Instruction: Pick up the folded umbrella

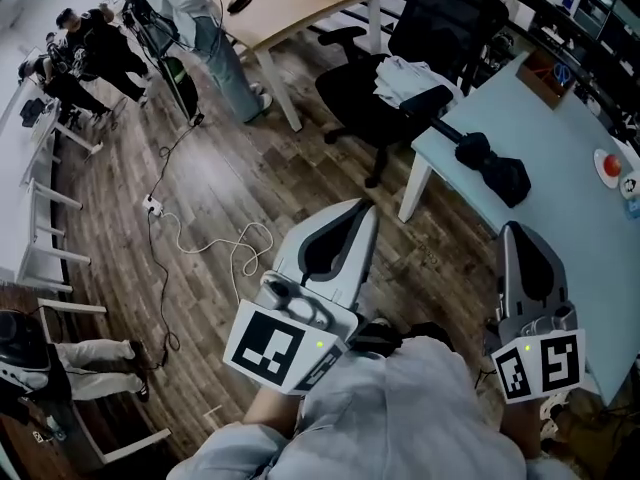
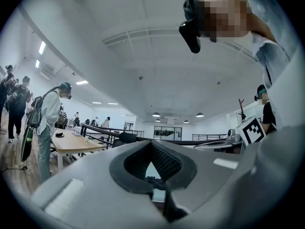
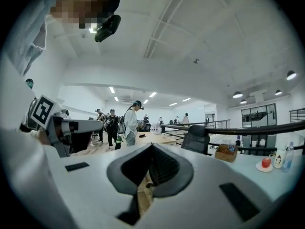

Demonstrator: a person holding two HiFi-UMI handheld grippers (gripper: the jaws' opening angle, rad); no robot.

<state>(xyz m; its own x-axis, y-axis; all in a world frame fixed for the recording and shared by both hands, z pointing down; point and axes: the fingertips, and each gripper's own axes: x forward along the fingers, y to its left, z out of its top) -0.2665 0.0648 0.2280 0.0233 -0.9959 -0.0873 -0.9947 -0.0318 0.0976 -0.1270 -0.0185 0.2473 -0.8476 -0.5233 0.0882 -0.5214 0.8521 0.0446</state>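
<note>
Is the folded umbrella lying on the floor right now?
No, the folded umbrella lies on top of the pale table, well clear of the wooden floor.

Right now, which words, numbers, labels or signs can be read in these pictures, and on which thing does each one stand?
No word or number can be read in any view.
left marker cube: a black and white square pattern only, no letters.
right marker cube: the same kind of pattern, no letters.
bottle: a dark mark on its label, too small to read.
</note>
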